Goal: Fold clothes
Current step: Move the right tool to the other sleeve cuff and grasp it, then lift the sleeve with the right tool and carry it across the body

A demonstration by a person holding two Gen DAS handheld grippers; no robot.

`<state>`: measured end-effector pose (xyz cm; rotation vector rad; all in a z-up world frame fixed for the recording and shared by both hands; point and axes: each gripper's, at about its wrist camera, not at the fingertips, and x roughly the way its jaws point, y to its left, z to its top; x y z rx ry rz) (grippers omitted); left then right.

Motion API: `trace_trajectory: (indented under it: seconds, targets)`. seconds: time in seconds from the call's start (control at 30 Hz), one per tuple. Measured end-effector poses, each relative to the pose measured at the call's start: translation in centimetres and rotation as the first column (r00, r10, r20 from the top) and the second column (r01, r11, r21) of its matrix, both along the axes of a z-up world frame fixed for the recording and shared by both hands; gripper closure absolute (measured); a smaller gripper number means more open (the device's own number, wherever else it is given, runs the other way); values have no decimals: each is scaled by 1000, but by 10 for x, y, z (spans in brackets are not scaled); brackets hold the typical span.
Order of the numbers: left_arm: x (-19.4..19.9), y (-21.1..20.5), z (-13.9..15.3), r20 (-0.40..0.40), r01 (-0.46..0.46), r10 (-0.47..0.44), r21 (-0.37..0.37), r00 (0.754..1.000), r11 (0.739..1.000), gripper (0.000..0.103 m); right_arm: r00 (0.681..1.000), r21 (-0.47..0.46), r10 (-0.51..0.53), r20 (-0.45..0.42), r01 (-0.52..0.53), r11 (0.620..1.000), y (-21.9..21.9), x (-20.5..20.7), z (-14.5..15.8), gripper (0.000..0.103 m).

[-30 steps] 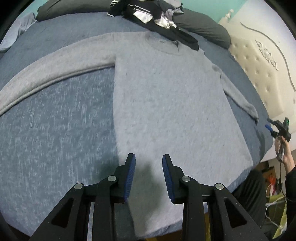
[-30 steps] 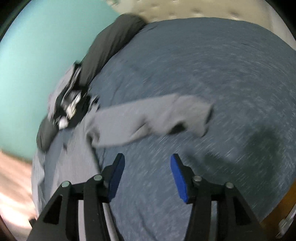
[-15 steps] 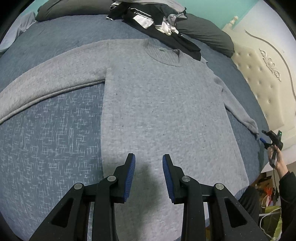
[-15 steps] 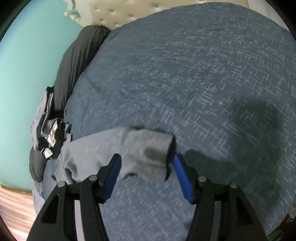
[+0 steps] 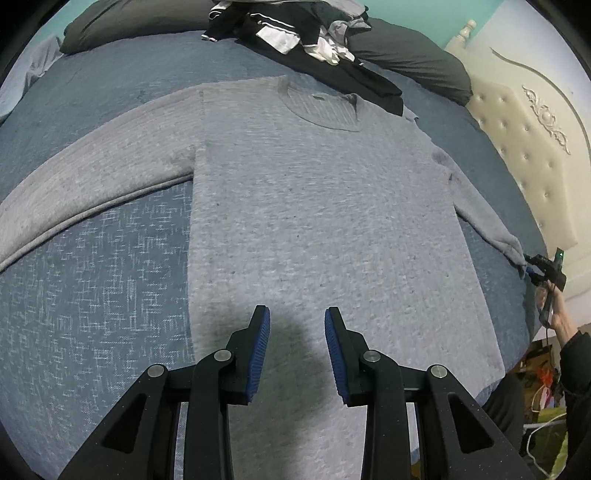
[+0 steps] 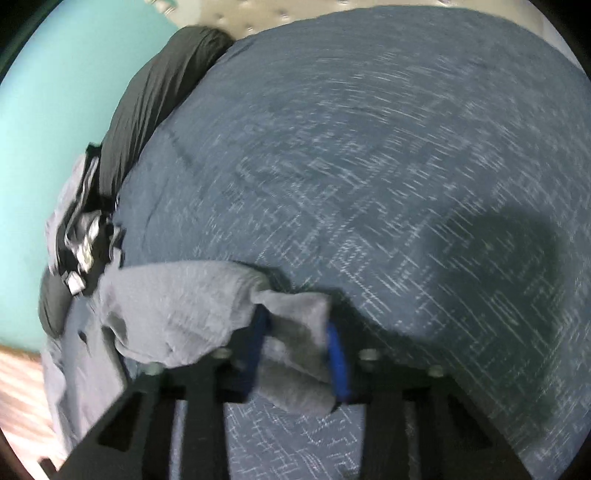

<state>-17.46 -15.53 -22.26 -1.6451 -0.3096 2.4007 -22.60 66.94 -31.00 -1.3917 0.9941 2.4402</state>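
In the left wrist view, at the bottom of the frame, our left gripper (image 5: 296, 347) hung above the lower body of the grey sweater (image 5: 321, 206), its blue pads apart with nothing between them and only its shadow on the knit. The sweater lay flat and face up across the blue bedspread (image 5: 92, 295), filling the middle of the frame, one sleeve stretched out to the left edge, the collar toward the top. At the right edge, the other sleeve ran down to our right gripper (image 5: 529, 266), held in a hand (image 5: 557, 317).

In the right wrist view, blurred, the right gripper (image 6: 297, 350) at the bottom centre was closing its jaws with the sleeve cuff (image 6: 295, 317) bunched between the blue pads; the sleeve rose off the bedspread toward the left.

Farther back, at the top of the left wrist view, a pile of dark clothes (image 5: 295, 33) lay beyond the collar against a dark pillow (image 5: 413, 62), with the tufted headboard (image 5: 524, 155) at upper right.
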Motion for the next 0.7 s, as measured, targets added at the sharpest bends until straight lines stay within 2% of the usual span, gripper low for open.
trace_trajectory:
  seconds: [0.07, 0.13, 0.43, 0.7]
  targets:
    - [-2, 4, -1, 3, 7, -7, -1, 1000, 1000, 69, 1000, 27, 18, -16, -18, 999, -4, -1, 4, 92]
    - [-4, 9, -2, 5, 15, -15, -3, 1000, 1000, 69, 999, 53, 29, -40, -26, 998, -6, -2, 11, 94]
    - [-11, 21, 3, 0, 33, -33, -18, 999, 999, 69, 977, 156, 42, -211, -9, 988, 15, -15, 81, 95]
    - [-15, 30, -2, 15, 43, -43, -25, 999, 999, 69, 965, 228, 59, -257, 1, 974, 33, -42, 130, 95]
